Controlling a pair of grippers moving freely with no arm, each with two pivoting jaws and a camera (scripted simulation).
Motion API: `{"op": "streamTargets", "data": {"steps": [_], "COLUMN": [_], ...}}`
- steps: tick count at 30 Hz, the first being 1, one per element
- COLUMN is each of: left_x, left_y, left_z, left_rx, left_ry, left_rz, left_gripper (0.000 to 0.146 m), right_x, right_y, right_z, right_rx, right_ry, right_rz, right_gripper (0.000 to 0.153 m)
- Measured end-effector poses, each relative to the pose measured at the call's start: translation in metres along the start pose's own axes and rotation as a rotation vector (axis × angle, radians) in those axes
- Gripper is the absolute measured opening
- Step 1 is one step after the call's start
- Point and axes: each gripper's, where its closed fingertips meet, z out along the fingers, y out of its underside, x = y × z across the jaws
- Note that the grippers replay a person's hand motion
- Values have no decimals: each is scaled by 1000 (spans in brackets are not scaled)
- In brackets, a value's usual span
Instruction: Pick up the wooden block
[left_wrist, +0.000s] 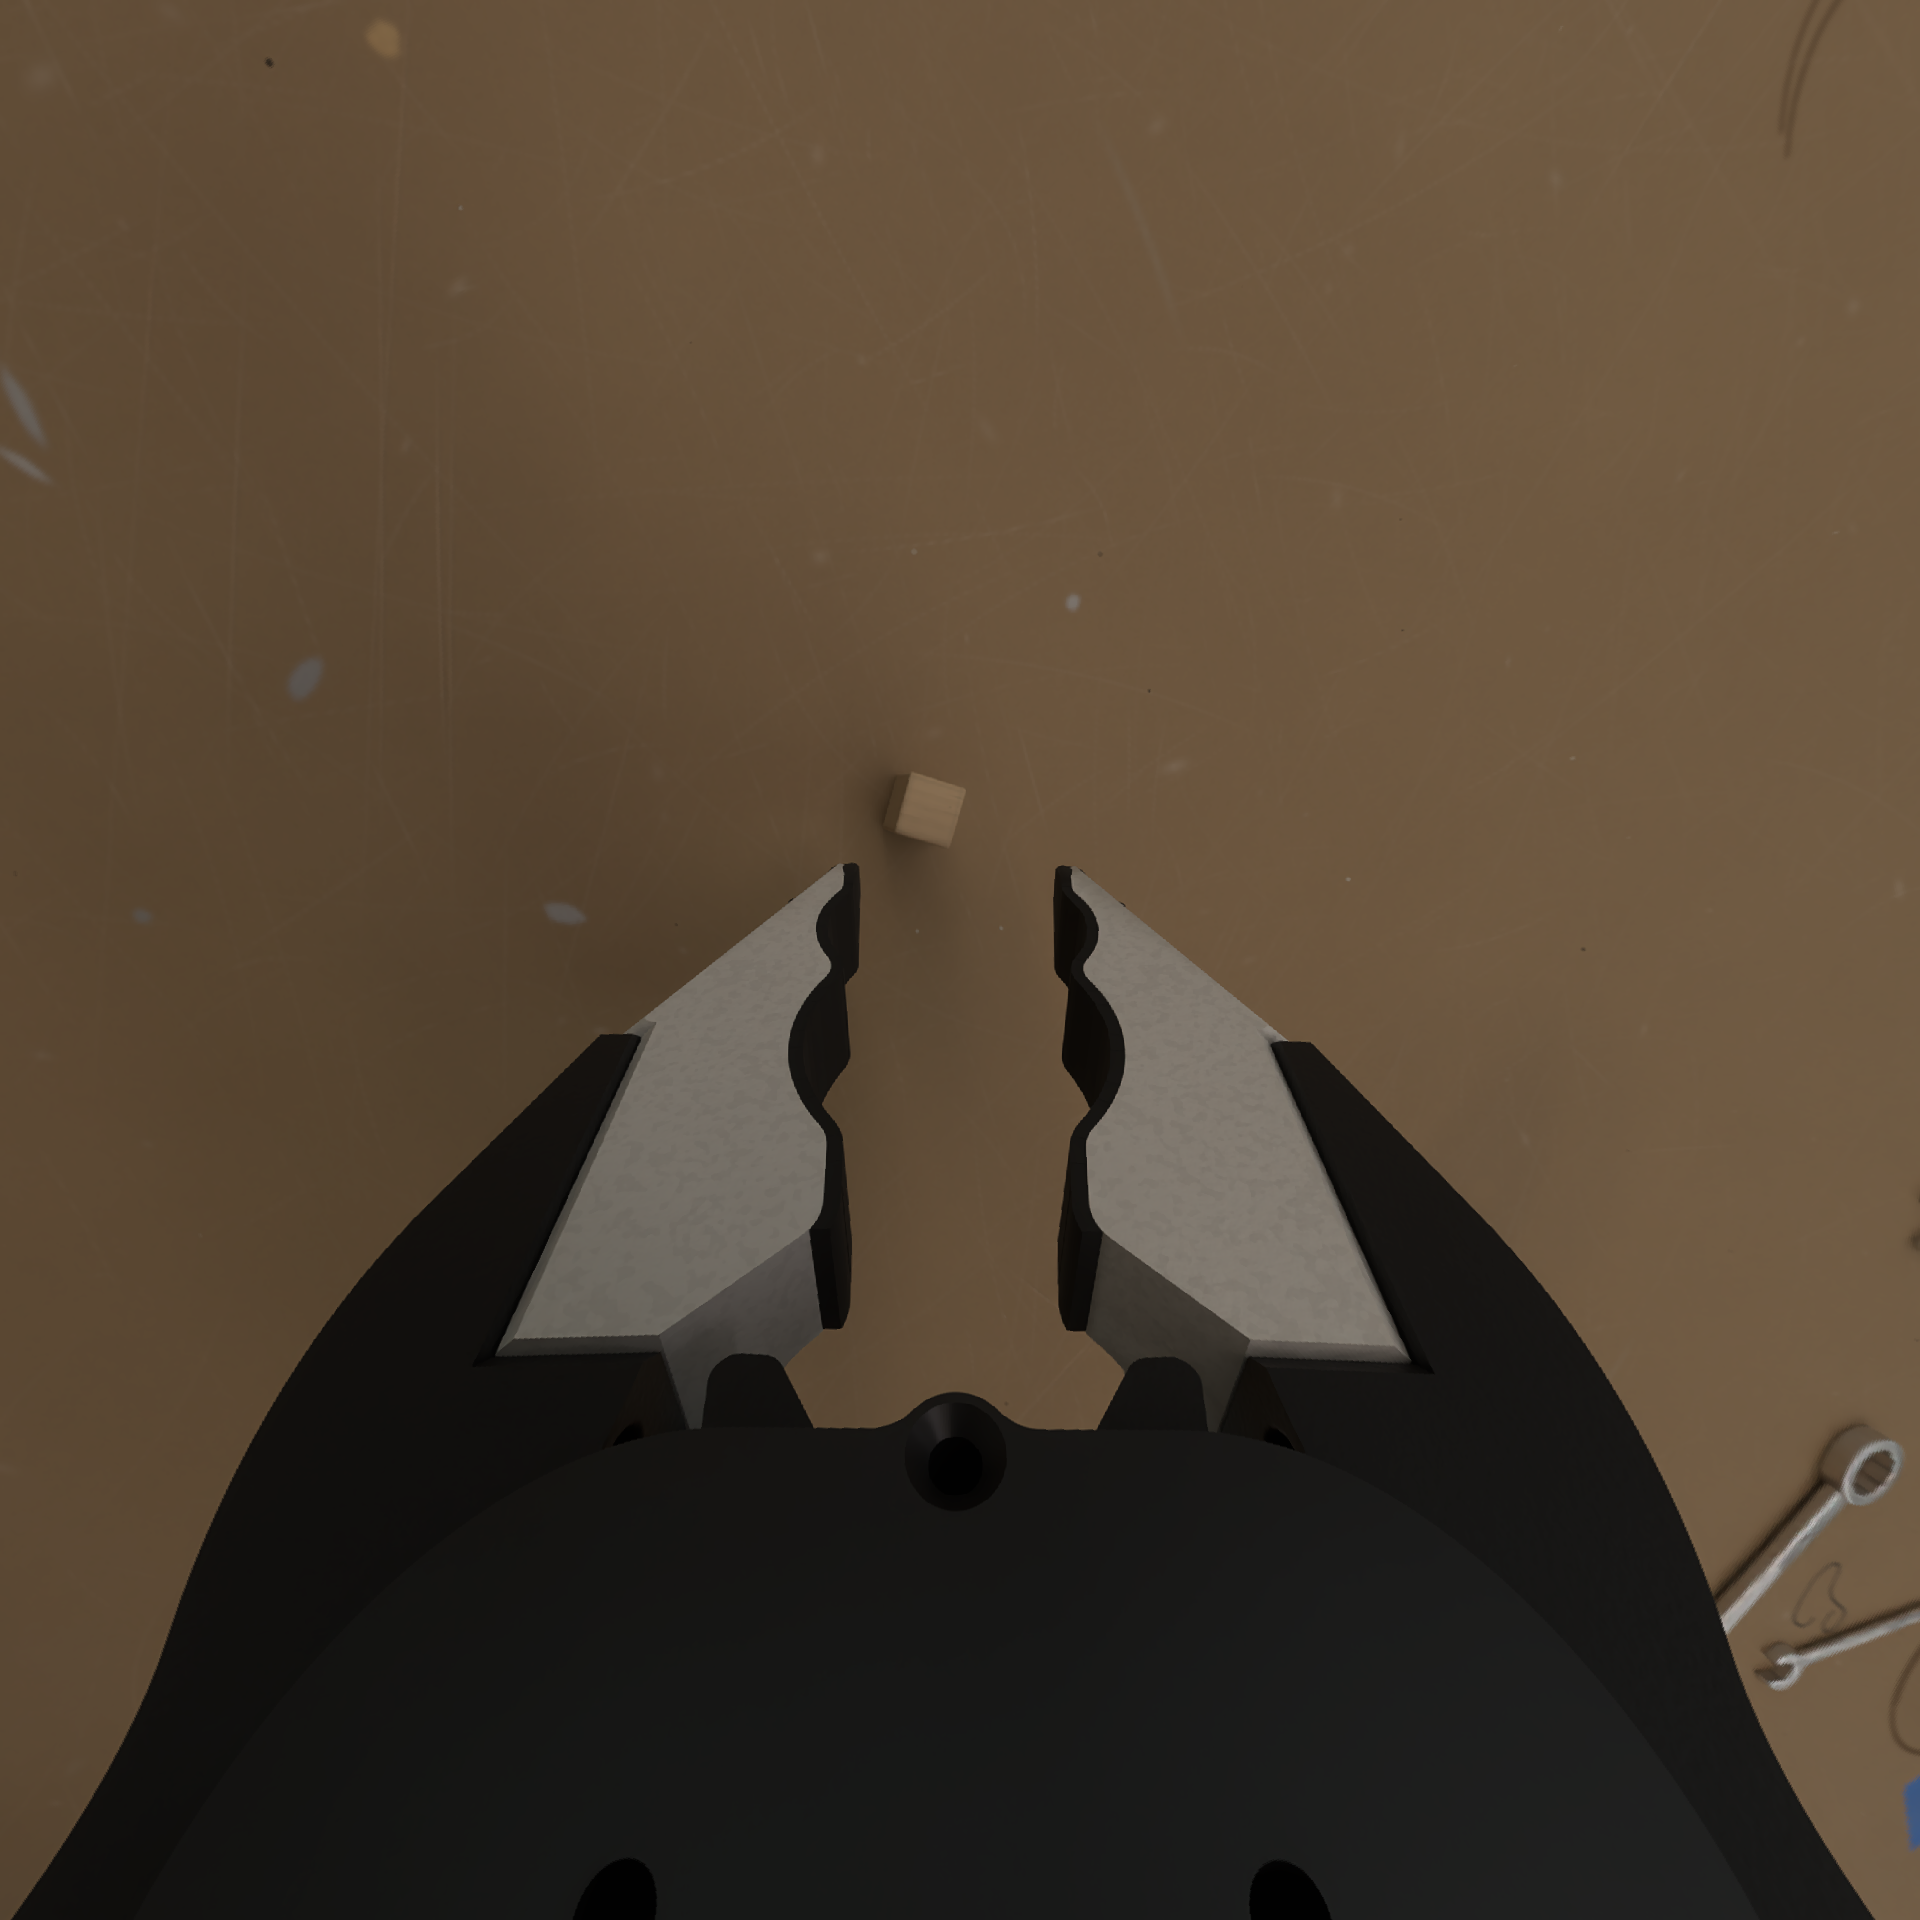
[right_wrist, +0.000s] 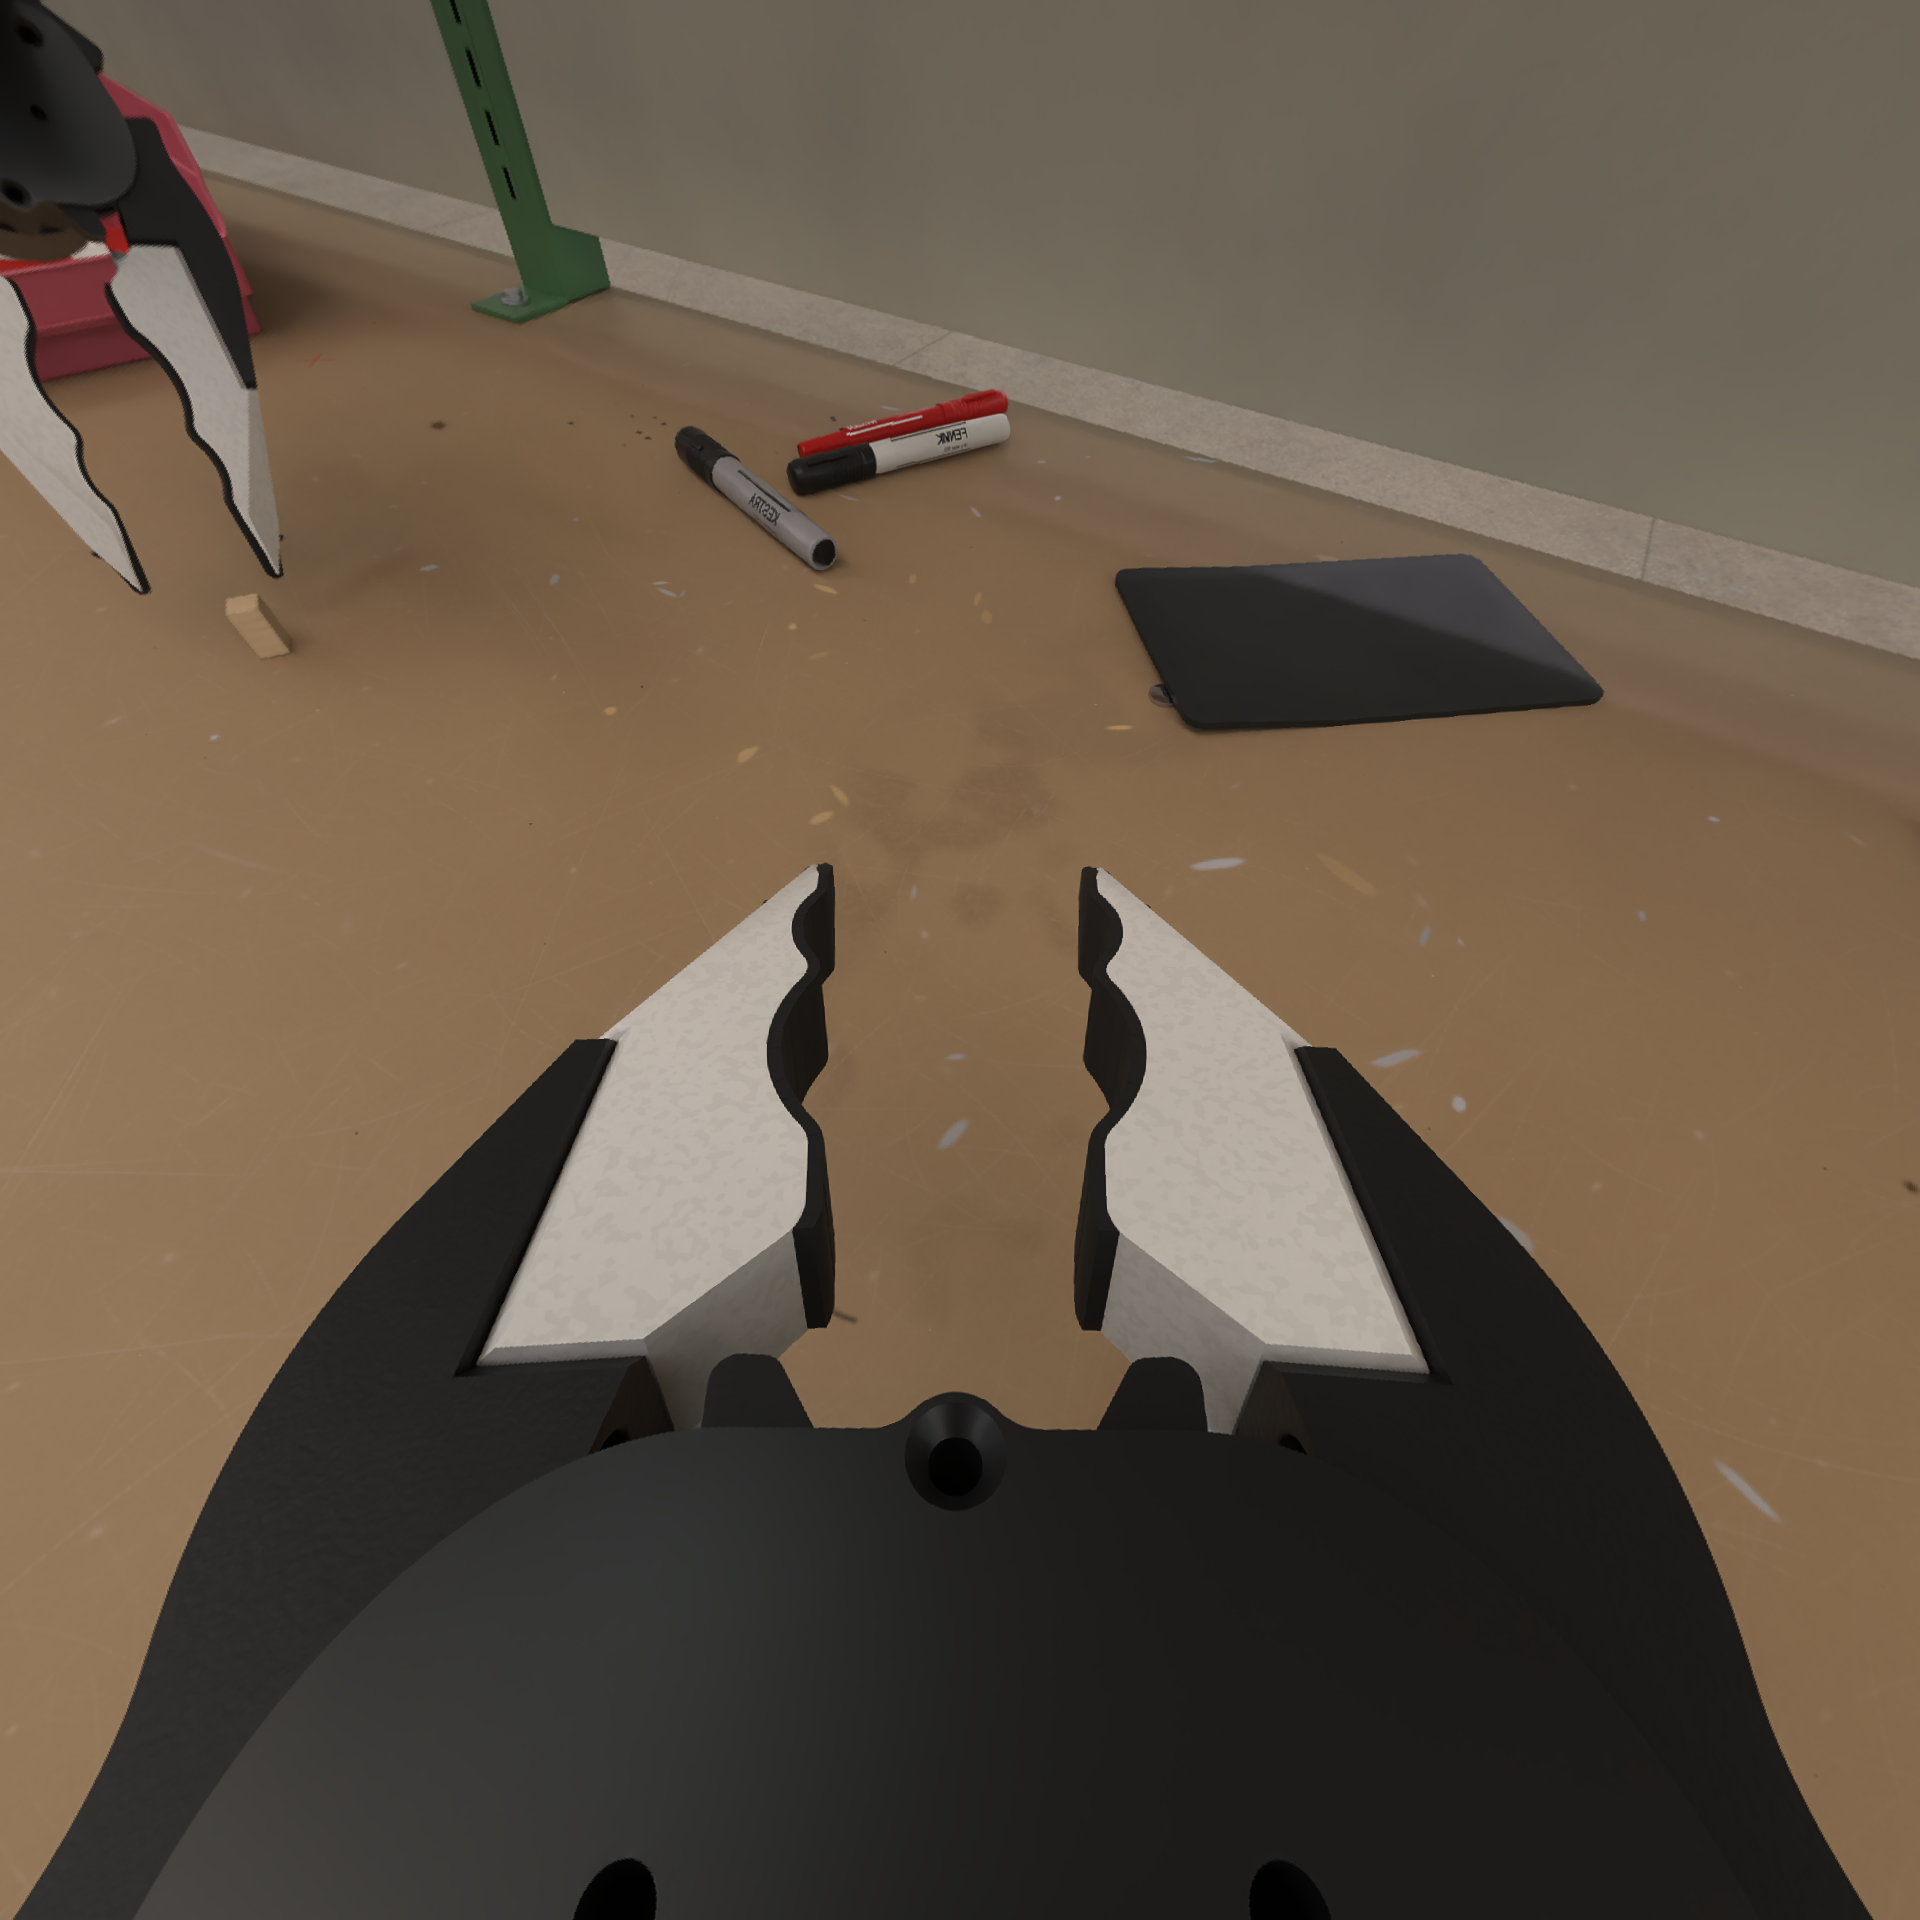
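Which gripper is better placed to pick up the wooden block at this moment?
Left. The left gripper hangs open above the wooden block, which lies just ahead of its fingertips. The right gripper is also open but points at bare table, with the block far off to its left.

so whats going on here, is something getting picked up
The left gripper hangs open above a small wooden block lying on the brown table, with the block just ahead of its fingertips and not yet touched. The right gripper is open too, off to the side over bare table, holding nothing. Three markers and a black pad lie farther back, untouched.
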Motion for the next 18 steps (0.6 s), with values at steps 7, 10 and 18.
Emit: {"op": "streamTargets", "data": {"steps": [7, 10, 18], "left_x": [-14, -19, -18], "left_y": [2, 3, 4], "left_z": [9, 10, 10], "left_rx": [-27, -23, 0], "left_ry": [-106, -176, -156], "left_rz": [102, 154, 178], "left_gripper": [29, 13, 0], "right_x": [0, 0, 1], "right_y": [1, 1, 6], "right_z": [0, 0, 2], "right_rx": [4, 1, -13], "right_ry": [-26, -25, -32], "right_rz": [36, 37, 46], "right_gripper": [47, 46, 46]}}
